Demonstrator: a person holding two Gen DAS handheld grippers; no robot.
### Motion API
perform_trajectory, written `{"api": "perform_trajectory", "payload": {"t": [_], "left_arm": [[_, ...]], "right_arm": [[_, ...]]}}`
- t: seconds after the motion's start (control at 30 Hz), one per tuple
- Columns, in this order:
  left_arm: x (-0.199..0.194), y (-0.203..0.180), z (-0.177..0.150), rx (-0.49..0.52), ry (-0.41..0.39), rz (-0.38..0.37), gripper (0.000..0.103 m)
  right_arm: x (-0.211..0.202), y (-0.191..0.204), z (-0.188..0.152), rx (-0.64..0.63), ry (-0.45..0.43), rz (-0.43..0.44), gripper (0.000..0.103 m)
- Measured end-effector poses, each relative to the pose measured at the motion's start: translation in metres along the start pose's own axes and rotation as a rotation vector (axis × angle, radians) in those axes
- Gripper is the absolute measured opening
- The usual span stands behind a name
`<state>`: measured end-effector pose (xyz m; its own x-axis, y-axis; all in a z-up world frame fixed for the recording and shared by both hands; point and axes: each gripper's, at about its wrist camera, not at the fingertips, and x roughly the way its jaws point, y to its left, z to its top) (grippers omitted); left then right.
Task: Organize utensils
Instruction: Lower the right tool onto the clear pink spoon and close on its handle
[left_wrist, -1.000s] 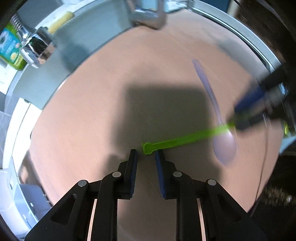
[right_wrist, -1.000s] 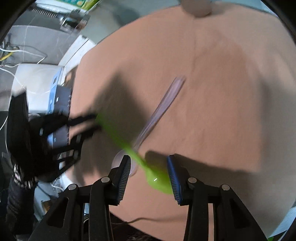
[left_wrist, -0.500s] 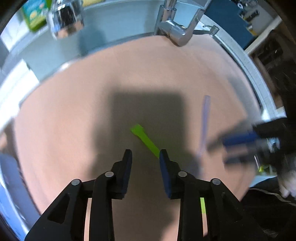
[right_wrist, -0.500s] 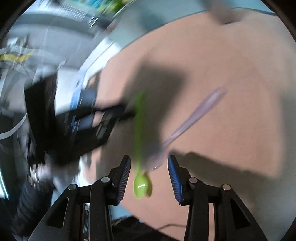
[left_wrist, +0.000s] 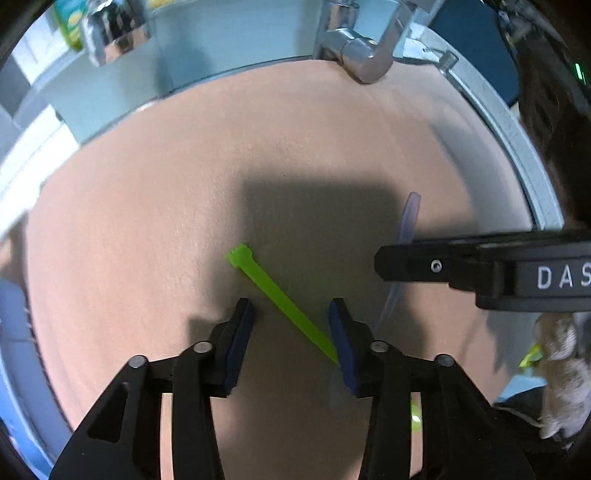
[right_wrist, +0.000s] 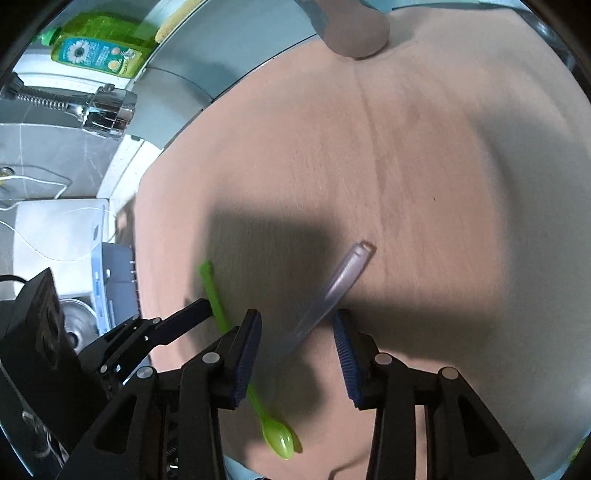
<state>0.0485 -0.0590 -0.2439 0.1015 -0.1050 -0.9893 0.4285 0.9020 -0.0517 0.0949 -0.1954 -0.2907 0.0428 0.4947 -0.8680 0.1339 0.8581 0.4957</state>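
Note:
A green plastic spoon (left_wrist: 280, 297) lies on the tan mat (left_wrist: 147, 221). Its handle runs between the fingers of my open left gripper (left_wrist: 291, 321). In the right wrist view the green spoon (right_wrist: 273, 435) shows its bowl near the mat's front edge. A translucent purple spoon (right_wrist: 332, 291) lies beside it, its handle between the fingers of my open right gripper (right_wrist: 297, 339). The purple spoon (left_wrist: 408, 221) is partly hidden behind the right gripper's finger in the left wrist view. Neither gripper holds anything.
A chrome faucet (left_wrist: 362, 48) stands at the mat's far edge. A green dish soap bottle (right_wrist: 99, 48) and a chrome sprayer head (right_wrist: 107, 110) are at the back left. A steel sink (right_wrist: 74, 325) lies left of the mat (right_wrist: 443, 166).
The green spoon was let go and now lies flat on the mat. Both grippers have opened wider. The right gripper has moved over the purple spoon.

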Motion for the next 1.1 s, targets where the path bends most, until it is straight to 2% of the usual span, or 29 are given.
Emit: {"api": "perform_trajectory", "payload": {"t": [0.03, 0.07, 0.1, 0.13, 0.23, 0.33, 0.4, 0.53, 0.67, 0.8, 0.93, 1.1], "left_arm": [[0.0, -0.001, -0.001, 0.014, -0.004, 0.012, 0.033], [0.0, -0.001, -0.002, 0.025, -0.007, 0.022, 0.027], [-0.001, 0.0, -0.003, 0.039, -0.01, 0.036, 0.021], [-0.002, 0.002, -0.005, 0.054, -0.01, 0.043, 0.02], [-0.006, 0.012, -0.013, 0.085, -0.009, 0.054, 0.01], [-0.009, 0.021, -0.02, 0.125, -0.004, 0.072, 0.01], [-0.009, 0.027, -0.022, 0.111, 0.0, 0.061, 0.009], [-0.013, 0.038, -0.031, 0.037, 0.004, 0.023, 0.015], [-0.011, 0.034, -0.04, 0.071, -0.015, 0.019, 0.017], [-0.012, 0.044, -0.04, 0.031, -0.029, -0.016, 0.006], [-0.019, 0.066, -0.042, -0.061, -0.053, -0.079, 0.006], [-0.033, 0.092, -0.048, -0.14, -0.095, -0.129, 0.006]], "right_arm": [[-0.001, 0.002, 0.001, -0.018, -0.002, -0.025, 0.029], [-0.002, 0.004, 0.002, -0.039, -0.004, -0.049, 0.027], [-0.003, 0.006, 0.002, -0.059, -0.006, -0.071, 0.02], [-0.003, 0.007, 0.003, -0.078, -0.006, -0.094, 0.018], [0.0, 0.014, 0.008, -0.115, -0.007, -0.12, 0.016], [0.001, 0.024, 0.013, -0.174, -0.039, -0.163, 0.013], [0.002, 0.028, 0.016, -0.201, -0.049, -0.156, 0.013], [0.003, 0.031, 0.014, -0.22, -0.022, -0.158, 0.014], [0.004, 0.025, 0.0, -0.197, 0.015, -0.139, 0.016], [0.01, 0.037, -0.005, -0.25, -0.01, -0.178, 0.012], [0.009, 0.036, -0.004, -0.219, -0.007, -0.12, 0.006], [0.005, 0.041, -0.004, -0.186, -0.021, -0.057, 0.006]]}}
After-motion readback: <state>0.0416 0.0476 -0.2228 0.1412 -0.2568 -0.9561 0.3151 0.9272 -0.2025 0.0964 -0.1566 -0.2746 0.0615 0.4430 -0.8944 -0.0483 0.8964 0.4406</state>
